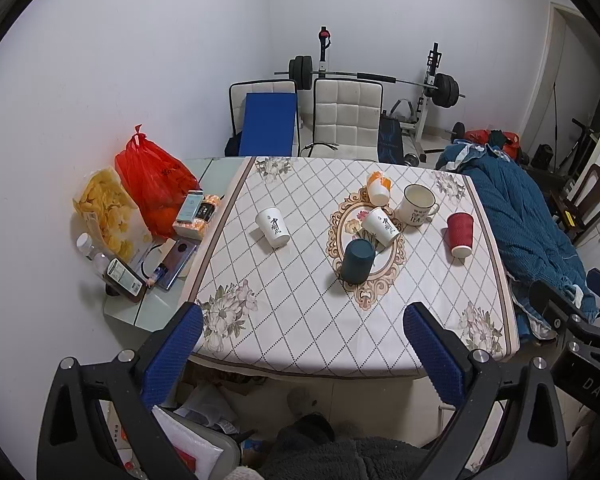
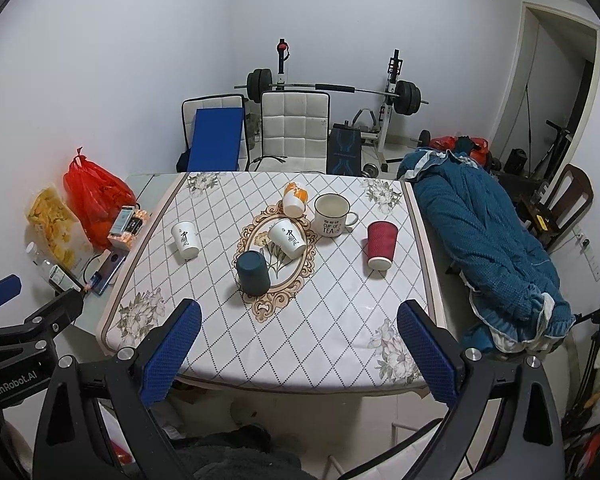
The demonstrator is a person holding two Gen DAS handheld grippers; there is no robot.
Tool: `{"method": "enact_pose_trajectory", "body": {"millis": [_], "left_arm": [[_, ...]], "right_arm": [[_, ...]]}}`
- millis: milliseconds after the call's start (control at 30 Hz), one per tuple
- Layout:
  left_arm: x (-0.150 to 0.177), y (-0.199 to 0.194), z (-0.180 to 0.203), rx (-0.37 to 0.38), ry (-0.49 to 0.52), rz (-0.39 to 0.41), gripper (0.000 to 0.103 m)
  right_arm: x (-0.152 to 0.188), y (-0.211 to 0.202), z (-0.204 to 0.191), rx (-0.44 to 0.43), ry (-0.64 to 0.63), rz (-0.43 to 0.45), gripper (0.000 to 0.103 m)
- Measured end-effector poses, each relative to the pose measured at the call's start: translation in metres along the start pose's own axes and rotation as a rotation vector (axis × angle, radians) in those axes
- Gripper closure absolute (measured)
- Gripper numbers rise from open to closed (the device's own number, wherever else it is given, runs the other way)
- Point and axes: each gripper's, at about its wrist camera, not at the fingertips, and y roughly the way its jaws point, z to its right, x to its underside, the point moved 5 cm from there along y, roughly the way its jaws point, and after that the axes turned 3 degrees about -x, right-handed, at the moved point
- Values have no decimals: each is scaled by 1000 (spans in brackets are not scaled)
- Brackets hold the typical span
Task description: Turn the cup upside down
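Several cups stand on the patterned tablecloth (image 1: 300, 320). A dark teal cup (image 1: 357, 261) (image 2: 253, 273), a red ribbed paper cup (image 1: 460, 234) (image 2: 381, 245), a white paper cup (image 1: 273, 227) (image 2: 185, 240), a second white cup (image 1: 381, 226) (image 2: 287, 237) and an orange-white cup (image 1: 379, 187) (image 2: 295, 198) are all upside down. A cream enamel mug (image 1: 417, 204) (image 2: 333, 215) stands upright with its mouth up. My left gripper (image 1: 304, 320) and right gripper (image 2: 299, 316) are both open and empty, held back over the table's near edge.
A red bag (image 1: 152, 184), a snack bag (image 1: 108, 216), bottles and a phone (image 1: 176, 258) crowd the table's left side. A blue quilt (image 2: 492, 240) lies to the right. Two chairs (image 1: 346, 120) and a barbell rack stand behind the table.
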Motion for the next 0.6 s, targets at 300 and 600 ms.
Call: {"method": "enact_pose_trajectory", "body": {"millis": [300,600], "left_arm": [[3,-3,0,3,4,-1,0],[8,-3,-1,1,8,-4,0]], "right_arm": [[-1,0,1,-1,1,0,3],[0,-1,1,-4,1,-4,3]]}}
